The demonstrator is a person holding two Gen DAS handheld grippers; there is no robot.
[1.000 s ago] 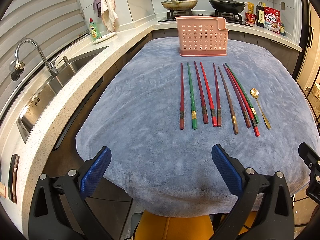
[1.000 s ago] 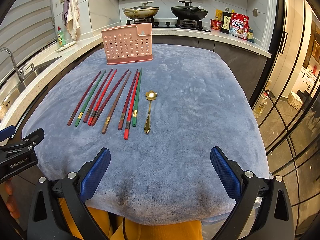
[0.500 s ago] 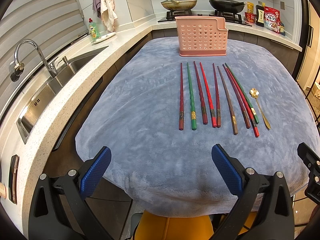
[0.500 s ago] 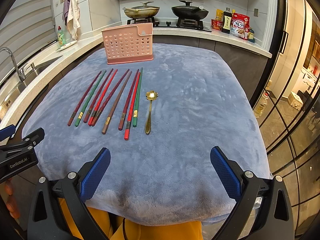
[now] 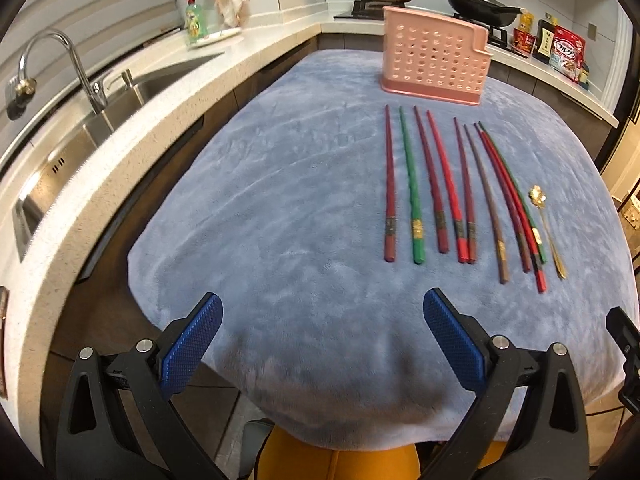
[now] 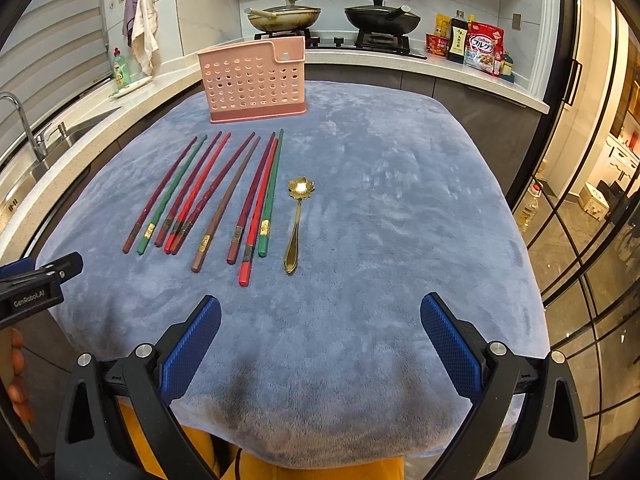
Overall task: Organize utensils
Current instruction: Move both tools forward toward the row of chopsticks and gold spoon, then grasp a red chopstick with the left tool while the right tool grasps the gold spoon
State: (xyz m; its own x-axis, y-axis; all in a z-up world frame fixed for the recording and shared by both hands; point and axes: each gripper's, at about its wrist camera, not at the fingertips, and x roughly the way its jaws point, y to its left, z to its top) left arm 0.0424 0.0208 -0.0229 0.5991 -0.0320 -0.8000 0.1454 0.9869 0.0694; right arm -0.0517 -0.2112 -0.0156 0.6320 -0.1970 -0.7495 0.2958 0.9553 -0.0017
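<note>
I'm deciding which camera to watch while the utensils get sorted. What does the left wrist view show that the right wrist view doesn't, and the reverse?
Only the left wrist view shows the sink basin and the whole faucet.

Only the right wrist view shows the glass doors beside the table and the hand holding the left gripper.

Both show the pink holder, the row of chopsticks, the gold spoon, the blue cloth and the pans behind.

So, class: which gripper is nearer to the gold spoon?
Right. The right gripper sits just short of the gold spoon, which lies slightly to its left. The left gripper is farther, with the spoon well off to its right.
</note>
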